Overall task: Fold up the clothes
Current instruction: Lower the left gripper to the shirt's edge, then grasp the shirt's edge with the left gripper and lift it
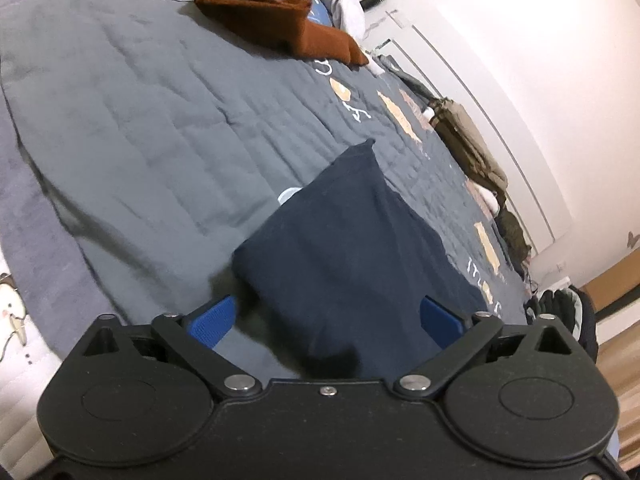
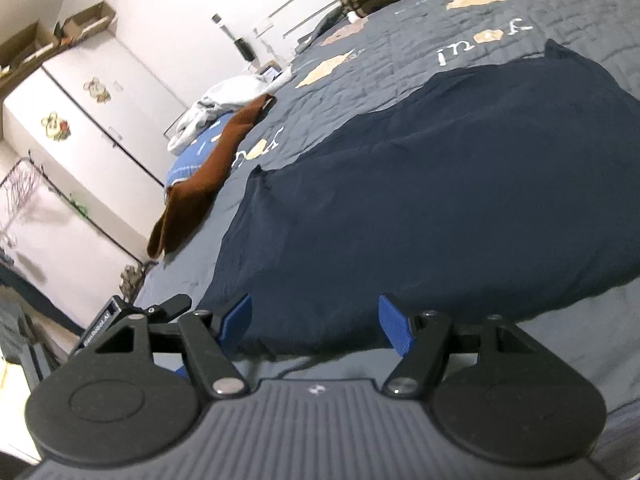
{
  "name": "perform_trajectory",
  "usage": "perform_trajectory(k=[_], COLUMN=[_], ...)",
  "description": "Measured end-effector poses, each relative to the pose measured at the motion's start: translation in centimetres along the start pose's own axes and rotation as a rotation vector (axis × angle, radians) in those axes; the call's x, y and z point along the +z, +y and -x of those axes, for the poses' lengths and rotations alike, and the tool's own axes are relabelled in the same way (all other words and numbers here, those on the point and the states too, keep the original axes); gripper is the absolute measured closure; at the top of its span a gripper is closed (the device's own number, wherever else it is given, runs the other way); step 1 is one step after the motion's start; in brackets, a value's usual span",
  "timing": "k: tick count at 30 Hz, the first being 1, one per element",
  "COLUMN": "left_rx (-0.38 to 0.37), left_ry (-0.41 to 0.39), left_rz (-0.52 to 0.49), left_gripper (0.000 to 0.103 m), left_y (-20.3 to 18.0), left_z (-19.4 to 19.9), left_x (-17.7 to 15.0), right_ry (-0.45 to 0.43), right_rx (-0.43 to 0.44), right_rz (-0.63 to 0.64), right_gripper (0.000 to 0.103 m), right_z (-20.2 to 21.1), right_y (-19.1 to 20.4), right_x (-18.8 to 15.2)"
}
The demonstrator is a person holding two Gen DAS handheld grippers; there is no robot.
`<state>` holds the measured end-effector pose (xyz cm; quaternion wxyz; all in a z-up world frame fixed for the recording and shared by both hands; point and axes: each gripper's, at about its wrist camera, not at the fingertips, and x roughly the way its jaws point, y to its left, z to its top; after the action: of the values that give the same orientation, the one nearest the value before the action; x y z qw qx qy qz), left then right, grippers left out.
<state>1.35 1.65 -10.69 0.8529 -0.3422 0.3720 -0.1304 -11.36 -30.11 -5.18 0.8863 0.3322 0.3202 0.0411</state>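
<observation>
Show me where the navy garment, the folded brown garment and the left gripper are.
navy garment (image 1: 344,240): left wrist view, middle of its top face.
folded brown garment (image 1: 276,20): left wrist view, its upper fold.
left gripper (image 1: 326,316): left wrist view, midway between the blue fingertips.

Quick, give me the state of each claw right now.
Left claw: open, navy garment lying between its fingers, not pinched.
Right claw: open, holding nothing, at the near edge of the navy garment.
</observation>
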Motion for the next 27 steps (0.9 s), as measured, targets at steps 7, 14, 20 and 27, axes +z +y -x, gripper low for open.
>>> perform_trajectory(k=[7,14,20,27], left_rx=[0.037,0.096,0.062,0.085], left_ry=[-0.017,-0.017,-0.027,-0.018], left_rz=[0.013,0.058,0.023,0.033], left_gripper=[0.051,0.060,0.073,0.082], left_y=[-0.1,1.0,0.2,0.2], left_z=[-1.5,-2.7,-3.1,-3.5], left_x=[0.2,-0.2,0.0,-0.2], right_ry=[-0.022,-0.034,-0.030,-0.029], right_rx=[0.013,0.074,0.084,0.081], right_rz=[0.001,0.030,0.047,0.062], right_gripper=[0.034,0.034,0.034,0.034], right_z=[0.4,0.7,0.7,0.8], right_y=[0.1,0.9,1.3,1.6], right_x=[0.0,-0.1,-0.2,-0.4])
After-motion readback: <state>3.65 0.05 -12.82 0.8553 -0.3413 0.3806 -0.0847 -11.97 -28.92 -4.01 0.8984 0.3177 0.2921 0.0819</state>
